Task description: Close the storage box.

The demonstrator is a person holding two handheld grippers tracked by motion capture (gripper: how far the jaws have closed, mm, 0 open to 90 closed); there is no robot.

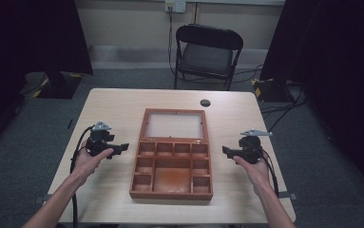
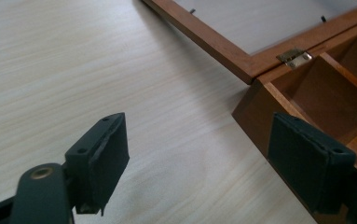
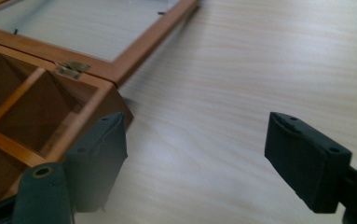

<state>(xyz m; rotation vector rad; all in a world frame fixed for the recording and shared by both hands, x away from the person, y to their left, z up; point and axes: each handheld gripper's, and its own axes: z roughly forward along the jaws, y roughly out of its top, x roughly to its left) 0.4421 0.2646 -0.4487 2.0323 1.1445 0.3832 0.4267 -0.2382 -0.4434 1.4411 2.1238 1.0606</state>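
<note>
A brown wooden box with several empty compartments lies in the middle of the table, its glass-paned lid folded flat open behind it. My left gripper hovers just left of the box, open, with nothing between its jaws. In the left gripper view the box's corner and a brass hinge sit ahead on the right. My right gripper hovers just right of the box, open and holding nothing. In the right gripper view the box corner and a hinge lie at left.
The light wooden table has bare surface all round the box. A small dark round disc sits near the far edge. A black folding chair stands beyond the table. Dark curtains flank both sides.
</note>
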